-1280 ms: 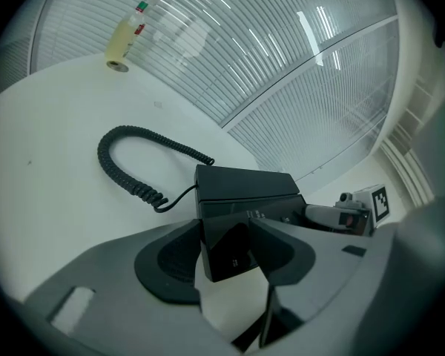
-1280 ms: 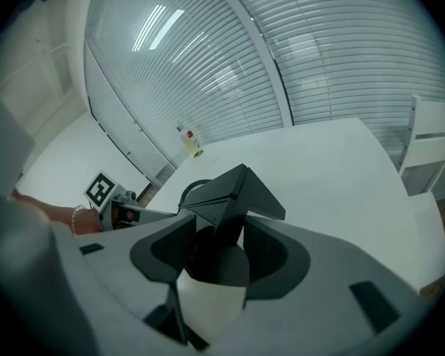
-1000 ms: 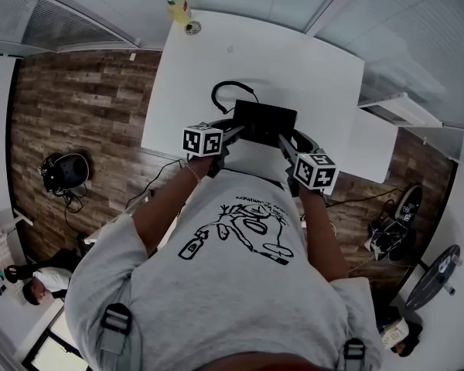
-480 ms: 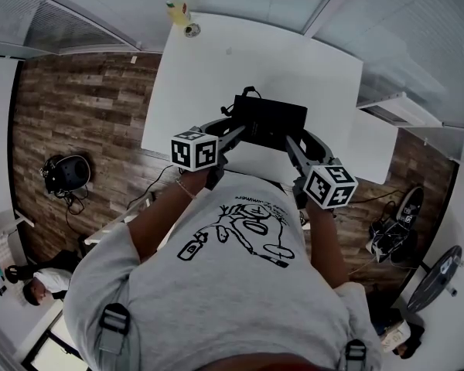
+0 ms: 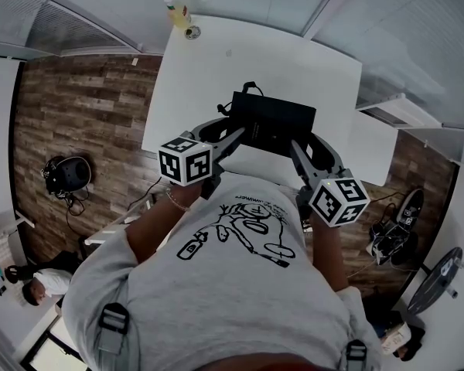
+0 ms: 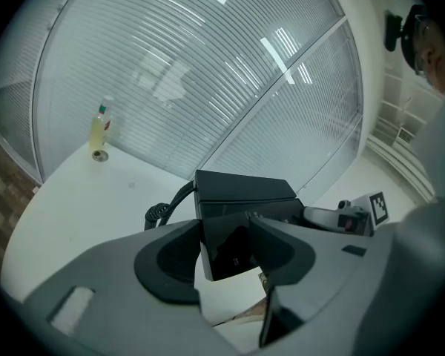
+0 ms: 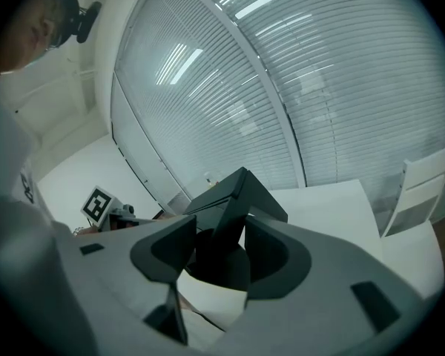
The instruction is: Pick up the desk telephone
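Crosswise before the person, the desk telephone [image 5: 272,124] is held above the surface [image 5: 209,68], long axis left to right, cord [image 6: 163,210] at its left; left tool [image 5: 236,135] and right tool [image 5: 297,147] each clamp one end.

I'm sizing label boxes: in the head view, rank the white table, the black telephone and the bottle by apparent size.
1. table, clearly largest
2. telephone
3. bottle, smallest; it stands at the table's far edge, so distance may shrink it

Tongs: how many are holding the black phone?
2. The left tongs grip the left side of the phone; the right tongs grip its right side.
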A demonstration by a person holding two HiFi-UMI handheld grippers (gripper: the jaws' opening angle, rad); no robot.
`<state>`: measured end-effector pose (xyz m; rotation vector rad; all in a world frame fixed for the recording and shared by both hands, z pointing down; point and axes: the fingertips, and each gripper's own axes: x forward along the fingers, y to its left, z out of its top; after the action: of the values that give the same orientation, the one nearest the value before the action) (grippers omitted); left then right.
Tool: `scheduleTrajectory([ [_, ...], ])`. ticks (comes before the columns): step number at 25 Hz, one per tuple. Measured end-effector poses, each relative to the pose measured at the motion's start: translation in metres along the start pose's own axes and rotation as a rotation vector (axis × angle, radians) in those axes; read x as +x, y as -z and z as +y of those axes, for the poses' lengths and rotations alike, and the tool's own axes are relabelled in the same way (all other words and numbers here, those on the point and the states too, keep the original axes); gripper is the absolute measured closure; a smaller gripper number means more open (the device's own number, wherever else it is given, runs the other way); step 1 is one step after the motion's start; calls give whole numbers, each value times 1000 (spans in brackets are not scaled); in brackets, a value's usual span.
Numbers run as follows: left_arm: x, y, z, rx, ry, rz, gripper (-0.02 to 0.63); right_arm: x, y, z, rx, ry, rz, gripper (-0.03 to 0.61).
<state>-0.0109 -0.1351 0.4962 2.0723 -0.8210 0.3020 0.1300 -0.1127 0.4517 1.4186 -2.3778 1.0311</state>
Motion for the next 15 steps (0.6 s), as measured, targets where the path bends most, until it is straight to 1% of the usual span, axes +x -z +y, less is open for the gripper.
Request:
scheduleTrajectory([
  [5, -3, -9, -4, 17, 3, -14, 422, -2, -8, 3, -3, -1, -19, 394],
  [15, -2, -13, -4, 16, 18, -22, 422, -2, -12, 3, 1, 3, -34, 396],
])
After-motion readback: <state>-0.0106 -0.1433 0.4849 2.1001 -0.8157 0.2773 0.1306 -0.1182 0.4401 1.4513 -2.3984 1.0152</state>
